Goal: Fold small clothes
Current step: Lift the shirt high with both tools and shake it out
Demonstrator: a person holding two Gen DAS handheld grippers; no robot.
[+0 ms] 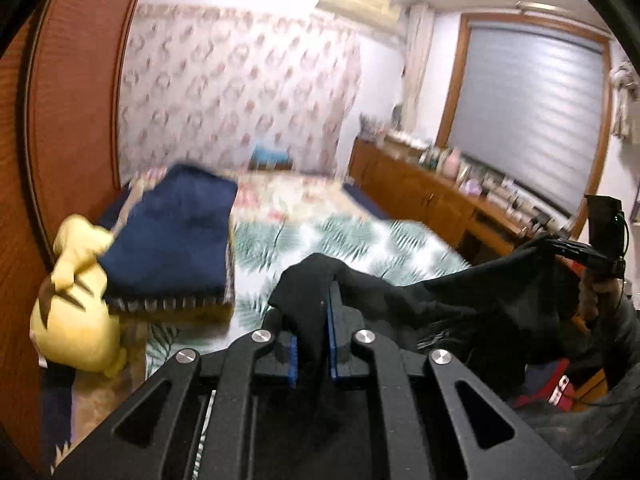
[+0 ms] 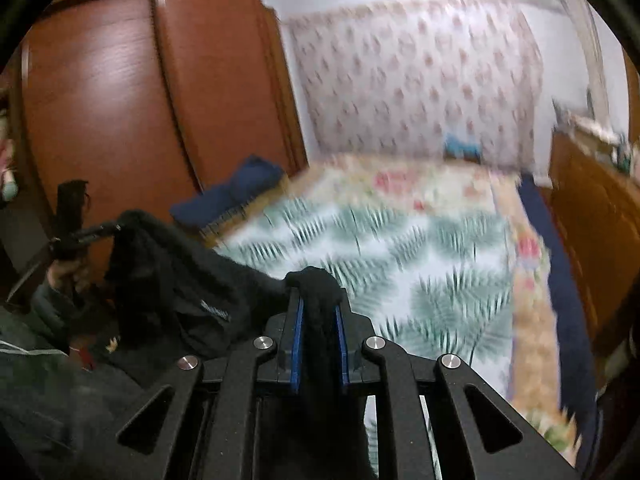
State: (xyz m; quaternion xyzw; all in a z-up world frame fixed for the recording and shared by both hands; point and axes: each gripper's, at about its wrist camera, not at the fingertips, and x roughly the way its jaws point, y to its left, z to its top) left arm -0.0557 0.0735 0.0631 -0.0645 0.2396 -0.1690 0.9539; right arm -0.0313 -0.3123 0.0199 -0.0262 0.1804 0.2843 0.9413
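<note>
Holding the black garment [image 1: 460,300] aloft over the bed [image 1: 360,240], I have both the left gripper [image 1: 314,336] and right gripper [image 2: 318,332] clamped on its corners. Next I judge: spread it flat on the bed before folding.

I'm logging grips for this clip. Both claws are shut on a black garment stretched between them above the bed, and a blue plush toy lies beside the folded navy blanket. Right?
Not quite: the plush toy is yellow, not blue, as the left wrist view shows. The rest holds: the left claw and right claw are each shut on the black garment above the bed, and the toy lies beside the folded navy blanket.
</note>
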